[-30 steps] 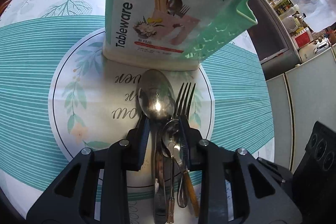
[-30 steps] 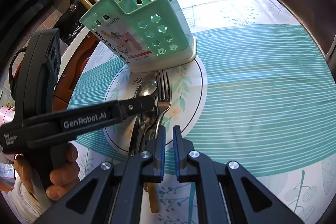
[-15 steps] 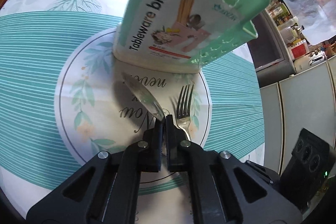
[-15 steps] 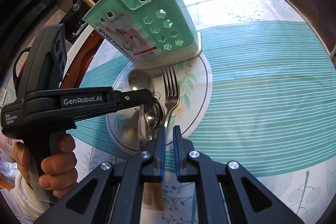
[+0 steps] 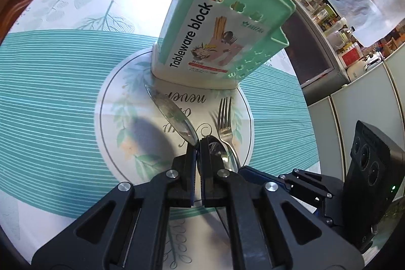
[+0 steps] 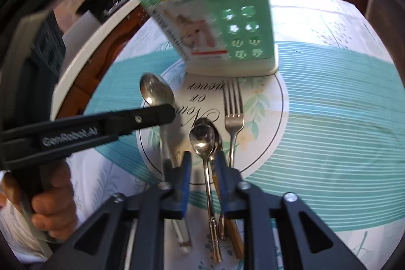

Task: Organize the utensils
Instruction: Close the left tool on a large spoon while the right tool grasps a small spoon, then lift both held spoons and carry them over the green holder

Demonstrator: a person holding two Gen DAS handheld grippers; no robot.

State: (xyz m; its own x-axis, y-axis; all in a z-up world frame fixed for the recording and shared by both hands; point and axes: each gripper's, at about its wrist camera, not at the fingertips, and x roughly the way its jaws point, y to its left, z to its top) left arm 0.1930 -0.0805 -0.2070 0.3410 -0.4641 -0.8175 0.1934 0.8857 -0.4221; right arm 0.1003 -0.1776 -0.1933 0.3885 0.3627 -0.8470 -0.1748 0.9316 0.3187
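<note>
The left gripper (image 5: 198, 143) clamps the large steel spoon (image 5: 172, 115), lifted before the mint-green plastic utensil holder (image 5: 222, 24). The right gripper (image 6: 203, 158), jaws just opening, straddles smaller spoons (image 6: 202, 138) untouched.

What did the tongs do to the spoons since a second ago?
The left tongs closed on the big spoon and lifted it off the pile, bowl tipped on edge. The right tongs have just been opening, and now straddle the small spoons without pressing them. The fork and green holder stayed put.
</note>
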